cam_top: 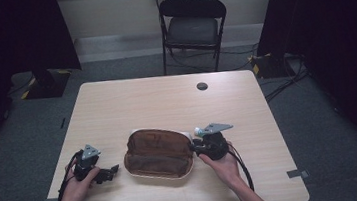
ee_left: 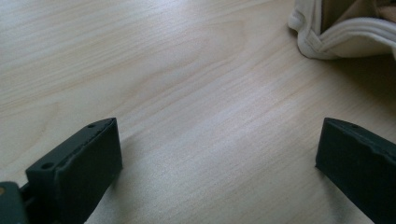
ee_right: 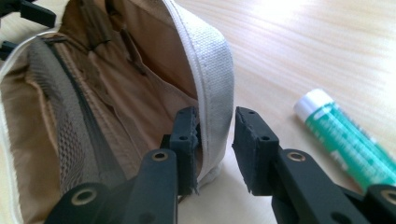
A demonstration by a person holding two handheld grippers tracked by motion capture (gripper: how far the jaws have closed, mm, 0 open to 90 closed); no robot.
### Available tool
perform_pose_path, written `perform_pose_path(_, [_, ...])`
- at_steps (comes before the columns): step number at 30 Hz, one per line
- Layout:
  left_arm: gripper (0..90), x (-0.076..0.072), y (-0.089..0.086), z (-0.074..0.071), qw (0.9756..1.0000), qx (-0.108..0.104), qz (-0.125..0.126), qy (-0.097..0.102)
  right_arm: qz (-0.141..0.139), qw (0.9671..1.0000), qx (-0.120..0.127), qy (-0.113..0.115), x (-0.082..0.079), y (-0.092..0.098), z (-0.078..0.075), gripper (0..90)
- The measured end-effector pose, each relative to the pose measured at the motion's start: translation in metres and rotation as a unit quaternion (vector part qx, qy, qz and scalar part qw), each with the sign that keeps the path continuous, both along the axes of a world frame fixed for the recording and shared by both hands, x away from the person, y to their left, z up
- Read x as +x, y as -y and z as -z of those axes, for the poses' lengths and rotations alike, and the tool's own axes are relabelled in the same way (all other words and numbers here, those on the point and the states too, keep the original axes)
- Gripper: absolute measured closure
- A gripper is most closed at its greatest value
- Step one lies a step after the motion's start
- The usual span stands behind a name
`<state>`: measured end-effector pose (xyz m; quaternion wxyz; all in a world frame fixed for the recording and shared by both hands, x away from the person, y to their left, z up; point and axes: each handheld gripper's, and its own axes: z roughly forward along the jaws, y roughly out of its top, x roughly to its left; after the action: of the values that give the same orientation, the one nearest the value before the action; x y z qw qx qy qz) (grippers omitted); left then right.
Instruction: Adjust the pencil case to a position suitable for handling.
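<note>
I see a brown pouch (cam_top: 158,153) lying open near the front middle of the pale wood surface (cam_top: 166,97). Its outside is brown, its rim is edged with a cream zipper band, and the tan lining inside carries a dark mesh pocket. My right gripper (ee_right: 212,140) sits at the pouch's right end, jaws straddling the cream rim, one inside and one outside, with a slight gap showing on the outer side. Just right of the pouch lies a green tube with a white cap (ee_right: 343,137). My left gripper (ee_left: 217,158) rests left of the pouch, jaws spread wide over bare wood.
</note>
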<state>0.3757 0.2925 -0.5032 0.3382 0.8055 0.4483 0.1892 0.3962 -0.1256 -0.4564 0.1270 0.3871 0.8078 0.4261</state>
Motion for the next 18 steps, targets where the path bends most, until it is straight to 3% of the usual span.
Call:
perform_pose_path(4, [0.0, 0.0, 0.0, 0.0, 1.0, 0.0, 0.0, 0.0, 0.011, 0.9999, 0.003, 0.003, 0.012, -0.002, 0.001, 68.5])
perform_pose_path(7, [0.0, 0.0, 0.0, 0.0, 1.0, 0.0, 0.0, 0.0, 0.014, 0.9999, 0.008, 0.002, 0.017, -0.004, 0.001, 63.6])
perform_pose_path(8, [0.0, 0.0, 0.0, 0.0, 1.0, 0.0, 0.0, 0.0, 0.016, 0.9998, 0.015, 0.002, 0.022, -0.007, 0.0, 58.2])
perform_pose_path(13, [0.0, 0.0, 0.0, 0.0, 1.0, 0.0, 0.0, 0.0, 0.012, 0.9997, 0.021, 0.007, 0.024, -0.013, -0.003, 53.4])
perform_pose_path(15, [0.0, 0.0, 0.0, 0.0, 1.0, 0.0, 0.0, 0.0, 0.009, 0.9998, 0.015, 0.004, 0.025, -0.016, 0.0, 56.4])
perform_pose_path(18, [0.0, 0.0, 0.0, 0.0, 1.0, 0.0, 0.0, 0.0, 0.009, 1.0, -0.001, 0.002, 0.025, -0.019, 0.006, 70.1])
